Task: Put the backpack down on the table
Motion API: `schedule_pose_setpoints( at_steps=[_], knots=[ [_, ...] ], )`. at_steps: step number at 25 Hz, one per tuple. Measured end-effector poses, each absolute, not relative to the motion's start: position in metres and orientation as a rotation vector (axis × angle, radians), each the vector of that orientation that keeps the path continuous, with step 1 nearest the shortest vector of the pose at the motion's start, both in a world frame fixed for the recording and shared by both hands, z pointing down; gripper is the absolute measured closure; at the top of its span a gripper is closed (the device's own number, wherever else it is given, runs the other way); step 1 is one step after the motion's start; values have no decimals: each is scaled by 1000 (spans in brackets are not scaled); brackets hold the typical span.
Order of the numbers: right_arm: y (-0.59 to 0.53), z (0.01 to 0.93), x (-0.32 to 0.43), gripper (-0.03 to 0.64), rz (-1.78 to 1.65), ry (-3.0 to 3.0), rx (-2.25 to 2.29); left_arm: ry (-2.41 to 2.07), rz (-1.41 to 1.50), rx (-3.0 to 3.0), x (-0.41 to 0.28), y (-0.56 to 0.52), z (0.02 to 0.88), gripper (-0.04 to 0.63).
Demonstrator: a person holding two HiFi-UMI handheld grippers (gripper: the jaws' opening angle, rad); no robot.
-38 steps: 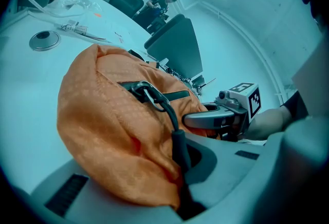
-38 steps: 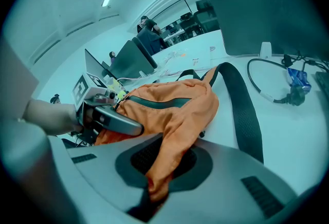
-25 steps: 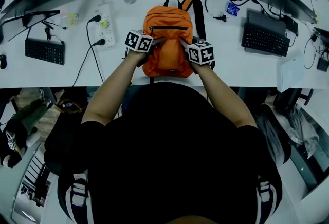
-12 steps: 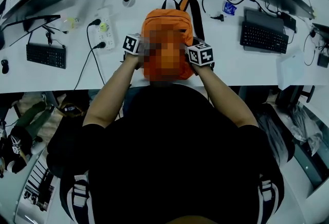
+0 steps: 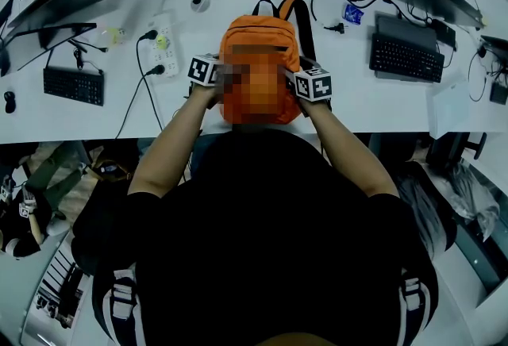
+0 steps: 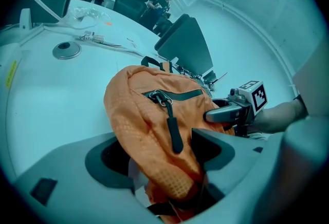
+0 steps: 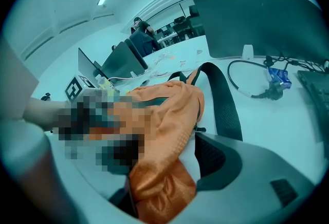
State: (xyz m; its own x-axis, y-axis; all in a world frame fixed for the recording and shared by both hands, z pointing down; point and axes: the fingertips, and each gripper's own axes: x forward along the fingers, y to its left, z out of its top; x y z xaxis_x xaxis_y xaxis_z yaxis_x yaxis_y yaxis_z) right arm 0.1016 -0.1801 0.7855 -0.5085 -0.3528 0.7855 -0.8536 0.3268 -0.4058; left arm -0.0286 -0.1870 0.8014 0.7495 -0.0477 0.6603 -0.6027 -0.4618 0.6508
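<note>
Lying on the white table (image 5: 357, 110) near its front edge, the orange backpack (image 5: 258, 33) shows in the head view with its straps (image 5: 300, 15) toward the far side. The left gripper (image 5: 213, 73) is at the pack's left flank and the right gripper (image 5: 305, 84) at its right flank, each held out on a bare forearm. A keyboard (image 5: 73, 86) lies well off to the left and a second keyboard (image 5: 406, 59) to the right. A power strip (image 5: 161, 36) lies between the left one and the pack.

In the left gripper view the jaws stand wide apart, having just been opening. A fold of the backpack's fabric lies loose in the gap and the pads do not press it, so it is released. A black zipper pull (image 6: 172, 128) hangs down the pack's front, and the right gripper shows across the pack.

In the right gripper view the jaws are likewise spread, having just been opening. A bunch of orange fabric sits between them, unclamped. One black strap curves over the table behind, with a cable (image 7: 247, 89) beyond it.
</note>
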Motion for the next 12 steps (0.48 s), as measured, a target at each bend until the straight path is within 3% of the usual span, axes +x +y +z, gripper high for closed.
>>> schedule_pose_setpoints(
  at_steps=[12],
  knots=[
    [-177, 772, 112, 279, 1149, -2046, 1118, -645, 738, 1988, -52, -194, 792, 250]
  ],
)
